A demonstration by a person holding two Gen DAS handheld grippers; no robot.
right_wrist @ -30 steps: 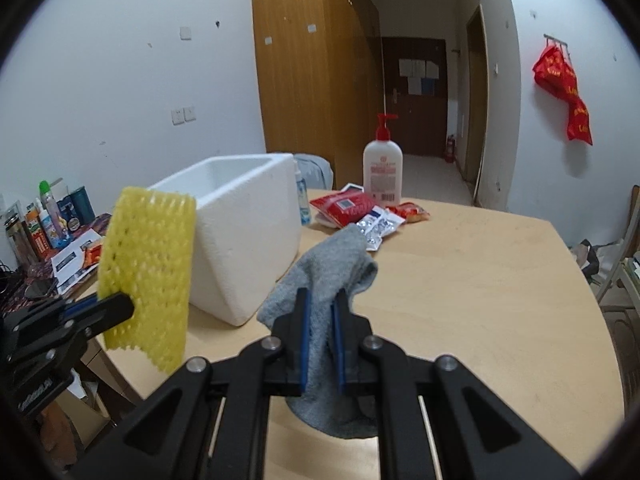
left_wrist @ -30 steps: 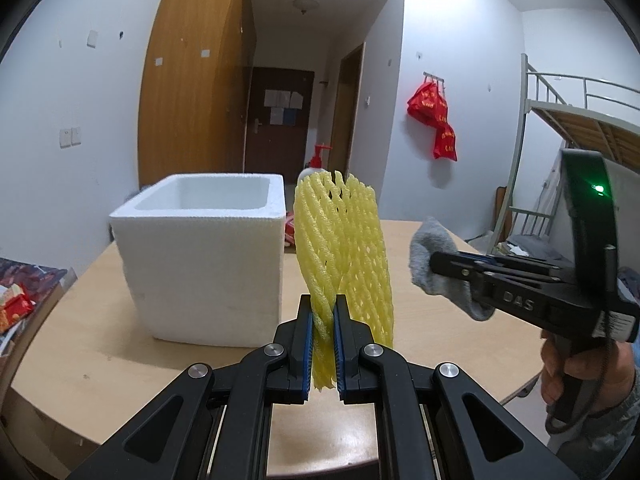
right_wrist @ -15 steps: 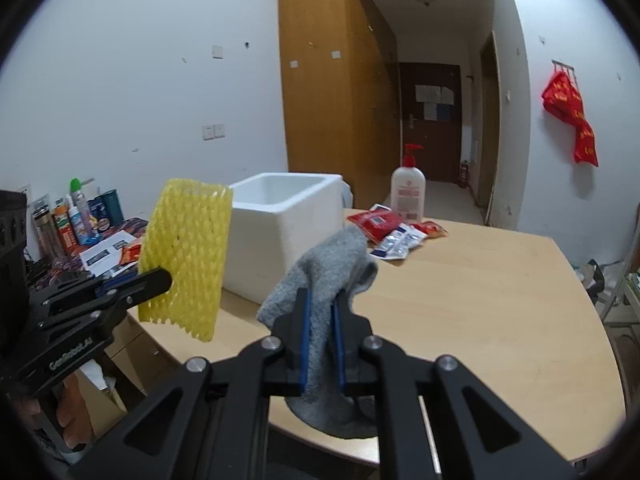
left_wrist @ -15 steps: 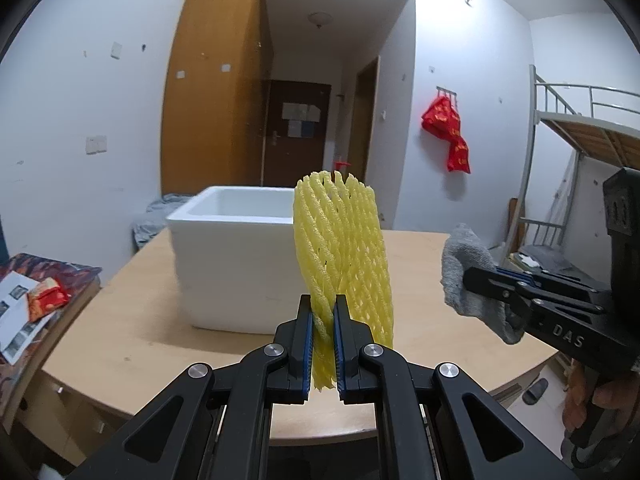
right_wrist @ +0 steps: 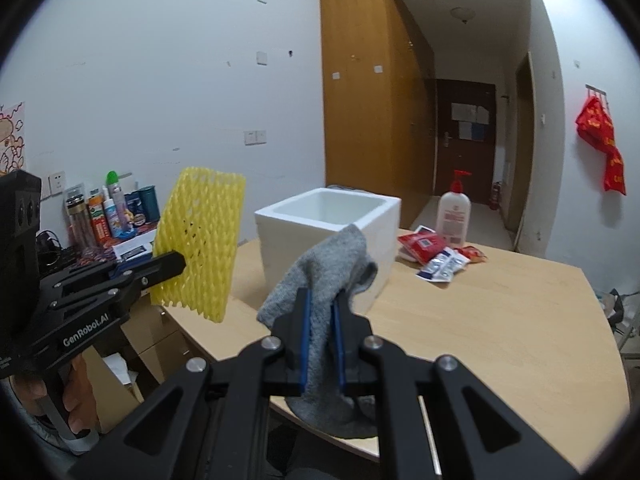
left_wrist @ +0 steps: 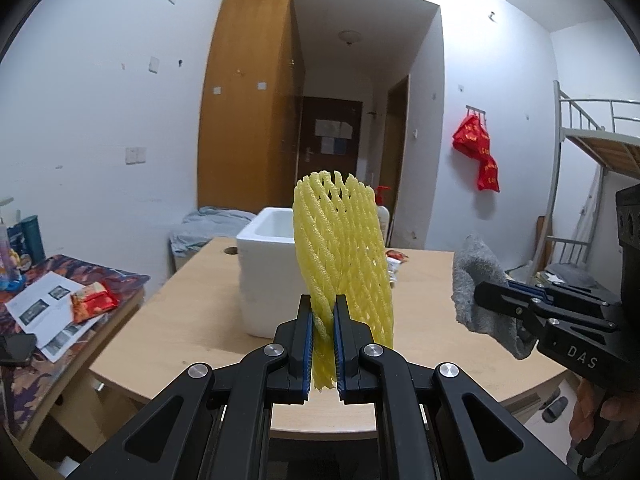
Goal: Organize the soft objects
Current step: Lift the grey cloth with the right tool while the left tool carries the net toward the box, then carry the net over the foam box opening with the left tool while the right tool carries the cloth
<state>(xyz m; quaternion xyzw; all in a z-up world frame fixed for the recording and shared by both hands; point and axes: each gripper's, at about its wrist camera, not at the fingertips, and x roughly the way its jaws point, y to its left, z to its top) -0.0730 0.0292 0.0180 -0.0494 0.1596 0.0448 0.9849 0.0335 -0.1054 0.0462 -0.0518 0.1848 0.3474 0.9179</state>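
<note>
Yellow foam net (left_wrist: 344,256): pinched upright in the left gripper (left_wrist: 323,344) jaws, lower end hidden.
Grey sock (right_wrist: 320,280): clamped in the right gripper (right_wrist: 320,344) jaws, tail cut off.
White foam box (right_wrist: 320,232): on the surface (right_wrist: 500,320), now farther from both grippers.

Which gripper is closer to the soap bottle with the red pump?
Right, I think. The right gripper, holding the gray sock, is on the soap bottle's side of the white box; the left gripper is farther left.
</note>
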